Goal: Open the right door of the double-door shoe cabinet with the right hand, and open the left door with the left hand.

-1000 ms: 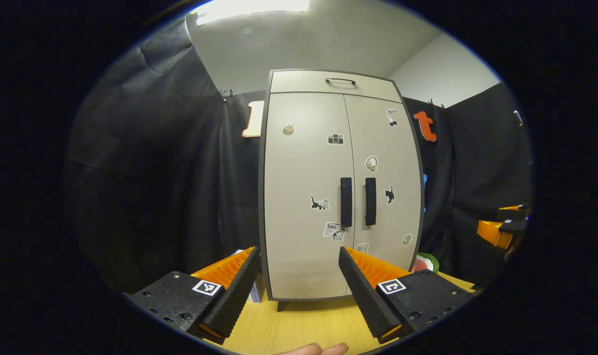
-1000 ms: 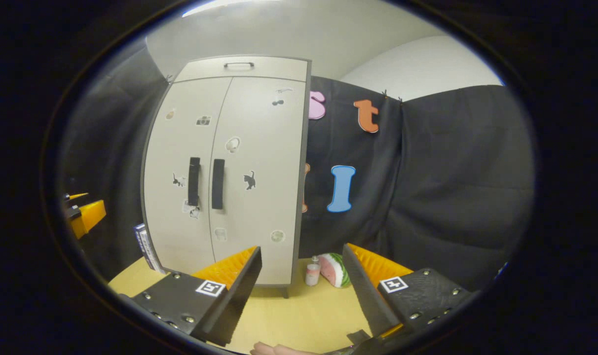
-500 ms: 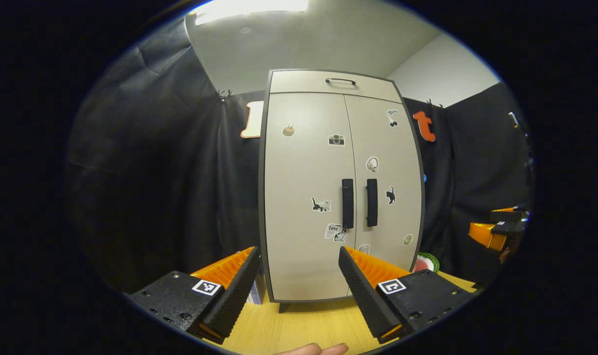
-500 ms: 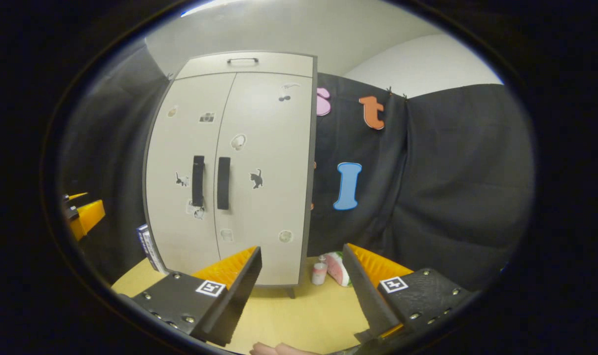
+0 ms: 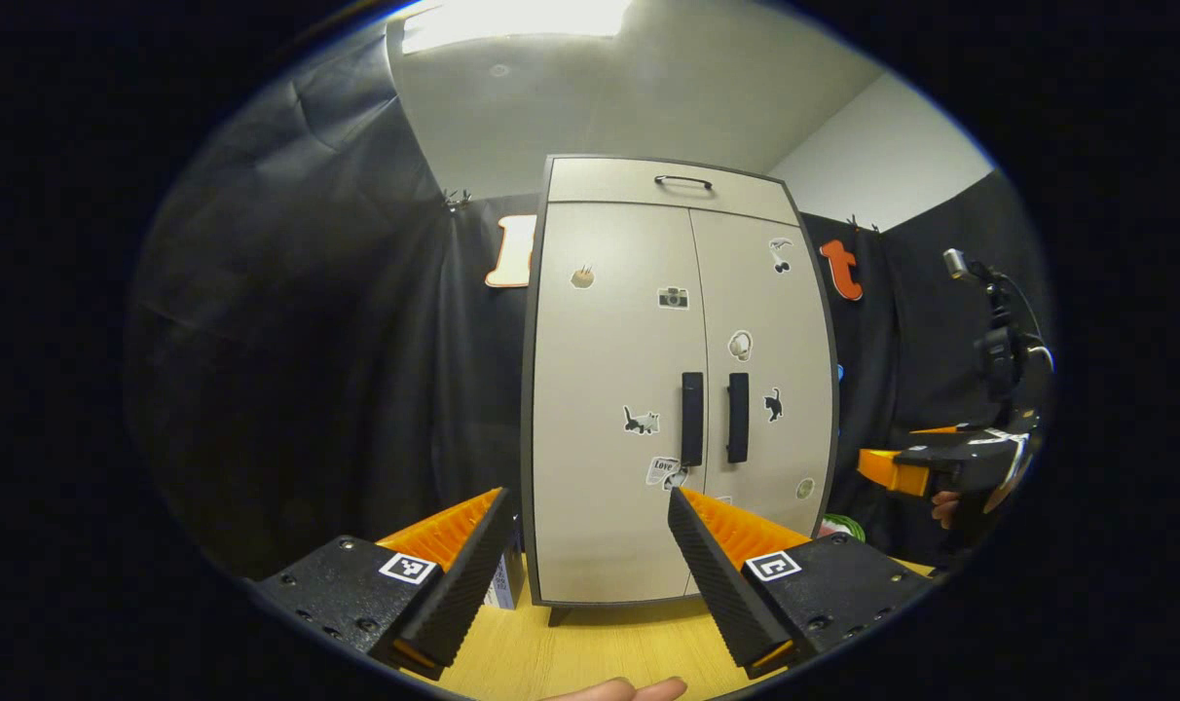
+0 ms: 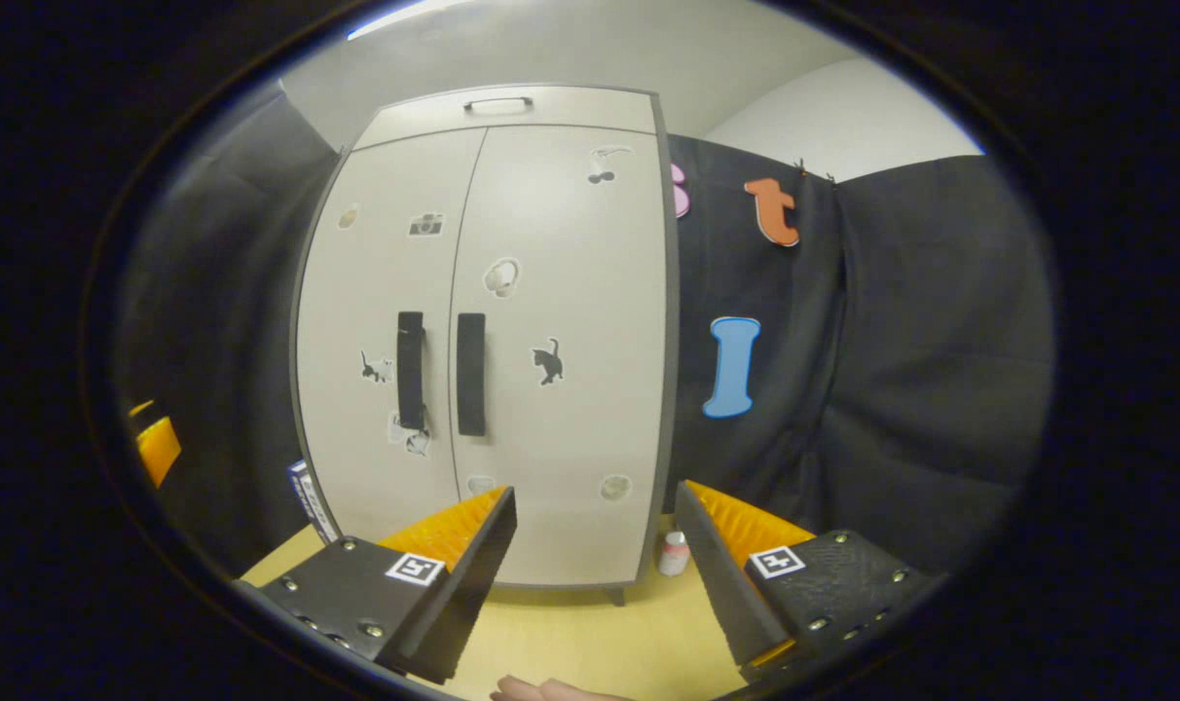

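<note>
A beige double-door shoe cabinet [image 5: 600, 409] [image 6: 561, 292] stands upright on a wooden table, both doors closed and dotted with stickers. Two black vertical handles sit side by side at mid height: the left door's handle [image 5: 692, 419] [image 6: 411, 370] and the right door's handle [image 5: 738, 418] [image 6: 471, 374]. My left gripper [image 5: 585, 574] is open, low in front of the cabinet and well short of it. My right gripper [image 6: 595, 574] is open too, ahead of the right door, apart from it. In the left gripper view the right gripper [image 5: 916, 469] appears at the far right, held by a hand.
The wooden table [image 5: 600, 647] [image 6: 600, 638] runs under the cabinet. A small box [image 5: 502, 584] [image 6: 310, 498] leans by the cabinet's left side. A small bottle [image 6: 673, 555] stands at its right foot. A drawer with a handle [image 5: 682, 181] tops the cabinet. A camera stand [image 5: 994, 331] rises at right.
My right gripper has moved closer to the cabinet, which looks larger in its view. In the left gripper view the cabinet sits slightly lower and the right gripper has come further in from the right.
</note>
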